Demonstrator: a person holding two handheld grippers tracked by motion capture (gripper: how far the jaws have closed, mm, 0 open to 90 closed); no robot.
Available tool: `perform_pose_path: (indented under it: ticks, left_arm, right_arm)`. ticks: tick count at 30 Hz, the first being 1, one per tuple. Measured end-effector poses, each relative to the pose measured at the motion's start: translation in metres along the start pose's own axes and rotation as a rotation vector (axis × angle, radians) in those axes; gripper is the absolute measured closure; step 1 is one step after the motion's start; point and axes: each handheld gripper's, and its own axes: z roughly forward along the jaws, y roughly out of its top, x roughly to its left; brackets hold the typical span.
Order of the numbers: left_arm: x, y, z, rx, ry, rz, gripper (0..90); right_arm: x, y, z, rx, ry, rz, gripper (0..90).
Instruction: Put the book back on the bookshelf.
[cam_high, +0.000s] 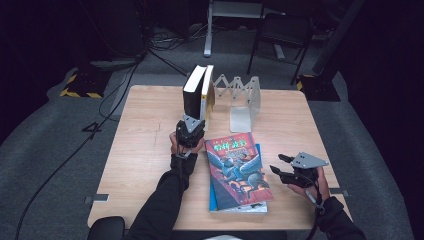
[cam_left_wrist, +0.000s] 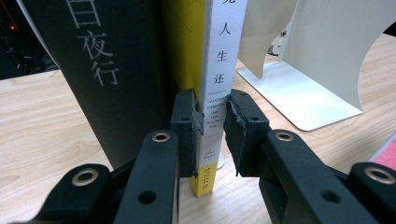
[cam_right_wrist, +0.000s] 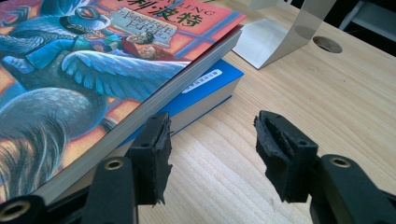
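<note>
A thin book with a white spine and yellow cover (cam_left_wrist: 224, 46) stands upright against a thicker black book (cam_left_wrist: 102, 70) at the back of the table. My left gripper (cam_left_wrist: 212, 126) is shut on the lower part of its spine, one pad on each side. From above, the left gripper (cam_high: 192, 125) sits just in front of the two standing books (cam_high: 199, 90). My right gripper (cam_right_wrist: 212, 140) is open and holds nothing. It hovers low over bare wood beside a stack of two flat books: a colourful illustrated one (cam_right_wrist: 93, 70) on a blue one (cam_right_wrist: 205, 88).
A white folding metal bookend (cam_high: 240, 95) stands to the right of the upright books, its base plate flat on the wooden table (cam_high: 145, 150). A round hole (cam_right_wrist: 327, 44) is in the tabletop. Chairs and cables lie on the dark floor beyond.
</note>
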Motion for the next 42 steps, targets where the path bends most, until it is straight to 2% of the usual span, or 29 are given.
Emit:
perform_pose_path:
  ticks: [5,11,14,16,19,21,22,24,25,26,27,28,33,34,39,41,42]
  left_arm:
    - [0.006,0.003,0.004,0.005,0.003,-0.016,74.5]
    - [0.008,0.005,-0.002,0.024,-0.013,0.018,74.3]
    - [0.009,0.007,-0.009,0.023,-0.023,0.037,77.1]
    - [0.009,0.008,-0.015,0.029,-0.045,0.058,77.8]
    - [0.006,0.011,-0.025,0.039,-0.081,0.128,77.1]
    - [0.005,0.011,-0.029,0.043,-0.094,0.143,77.1]
    - [0.004,0.012,-0.04,0.048,-0.137,0.181,76.7]
    - [0.004,0.012,-0.044,0.049,-0.153,0.186,75.9]
    - [0.004,0.013,-0.048,0.052,-0.18,0.186,75.9]
    - [0.005,0.013,-0.053,0.052,-0.236,0.184,75.2]
    - [0.004,0.012,-0.057,0.055,-0.275,0.199,73.7]
    - [0.003,0.011,-0.063,0.066,-0.308,0.242,72.6]
    - [0.004,-0.003,-0.084,0.12,-0.363,0.324,66.3]
    - [0.004,-0.008,-0.091,0.132,-0.364,0.348,65.5]
    - [0.008,-0.022,-0.11,0.179,-0.364,0.411,53.8]
    - [0.01,-0.027,-0.116,0.194,-0.375,0.425,48.5]
    - [0.012,-0.03,-0.119,0.213,-0.397,0.418,46.5]
  right_arm:
    - [0.0,0.0,0.0,0.002,-0.002,0.002,45.0]
    - [0.0,0.0,0.0,0.007,-0.003,-0.004,44.7]
    - [0.0,0.0,-0.001,0.005,-0.005,-0.006,44.7]
    - [0.0,0.0,-0.002,0.005,-0.003,-0.002,44.5]
    - [0.0,0.0,-0.004,0.006,-0.008,0.003,44.3]
    - [-0.001,0.0,-0.006,0.003,-0.008,0.004,44.3]
    - [-0.001,-0.001,-0.008,-0.001,-0.009,0.01,44.3]
    - [-0.001,-0.001,-0.009,-0.003,-0.007,0.015,44.3]
    - [-0.002,-0.001,-0.009,-0.003,-0.002,0.018,44.3]
    - [-0.002,-0.001,-0.01,-0.002,0.001,0.02,44.1]
    - [-0.002,-0.002,-0.011,-0.004,0.005,0.027,44.0]
    - [-0.002,-0.002,-0.011,-0.002,0.007,0.031,43.9]
    - [0.002,0.0,-0.017,0.006,0.024,0.02,43.3]
    - [0.004,0.001,-0.018,0.009,0.029,0.016,43.2]
    - [0.011,0.0,-0.024,0.033,0.076,0.0,42.0]
    - [0.014,-0.001,-0.027,0.043,0.098,-0.004,41.2]
    - [0.015,-0.001,-0.028,0.052,0.11,-0.009,40.8]
